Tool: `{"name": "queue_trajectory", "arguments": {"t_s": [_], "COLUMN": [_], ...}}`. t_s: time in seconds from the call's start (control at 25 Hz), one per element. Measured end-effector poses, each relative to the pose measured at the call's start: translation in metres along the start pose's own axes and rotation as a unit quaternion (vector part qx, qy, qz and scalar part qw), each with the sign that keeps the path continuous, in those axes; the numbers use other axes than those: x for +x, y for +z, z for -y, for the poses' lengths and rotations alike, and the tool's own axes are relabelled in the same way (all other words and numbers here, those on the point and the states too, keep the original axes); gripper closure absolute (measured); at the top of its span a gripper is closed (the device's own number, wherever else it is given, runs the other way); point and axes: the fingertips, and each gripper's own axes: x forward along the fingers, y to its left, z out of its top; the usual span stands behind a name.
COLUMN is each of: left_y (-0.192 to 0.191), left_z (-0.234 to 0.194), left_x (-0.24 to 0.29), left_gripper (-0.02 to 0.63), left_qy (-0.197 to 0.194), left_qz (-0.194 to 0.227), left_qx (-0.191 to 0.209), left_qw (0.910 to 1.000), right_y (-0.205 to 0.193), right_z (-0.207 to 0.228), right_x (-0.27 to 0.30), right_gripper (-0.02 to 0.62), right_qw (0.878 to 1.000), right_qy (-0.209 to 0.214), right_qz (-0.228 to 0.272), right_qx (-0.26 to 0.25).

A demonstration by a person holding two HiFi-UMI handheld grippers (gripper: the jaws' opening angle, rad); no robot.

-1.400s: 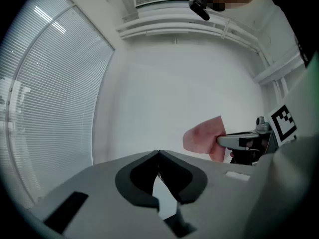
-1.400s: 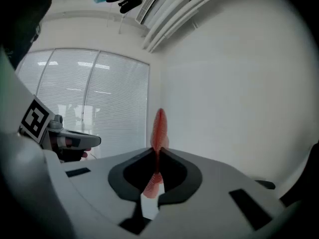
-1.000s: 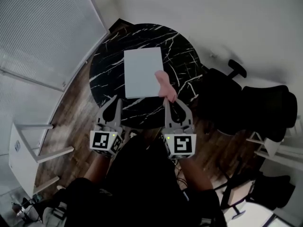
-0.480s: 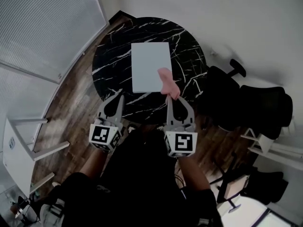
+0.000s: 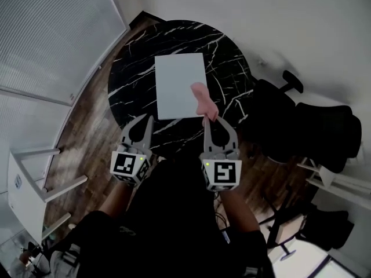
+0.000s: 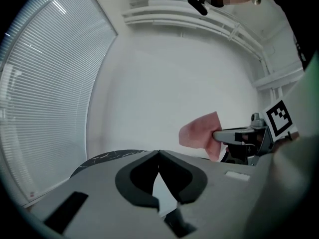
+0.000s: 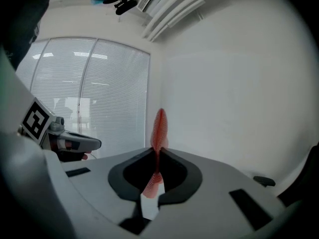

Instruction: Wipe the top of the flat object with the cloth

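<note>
Head view: the round black marble table (image 5: 232, 68) carries the white flat object (image 5: 177, 83) lying flat near its centre. The right gripper (image 5: 204, 120) sits at the near right corner of the flat object, its jaws clamped together on the pink cloth (image 5: 202, 100). The cloth extends forward from the jaw tips and overlaps the right edge of the flat object; contact with the surface cannot be determined. The left gripper (image 5: 149, 118) is over the near table edge, beside the sheet's near left corner. Left gripper view: the jaw tips meet, with nothing between them.
</note>
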Motion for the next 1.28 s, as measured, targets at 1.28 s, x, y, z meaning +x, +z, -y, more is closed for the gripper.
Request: {"name": "queue_trajectory", "arguments": {"t_s": [1.28], "left_y": [-0.081], "left_z": [-0.042], "left_x": [0.142], "left_gripper": [0.607], "left_qy": [0.065], "left_qz": [-0.134], "left_qx": [-0.046], "left_qw": [0.9878], "right_y": [-0.088], "right_z": [0.114], "right_x": [0.175], "right_gripper": [0.588], "right_qw": [0.976], "right_qy": [0.095], "right_qz": [-0.128], "right_qx": [-0.149]}}
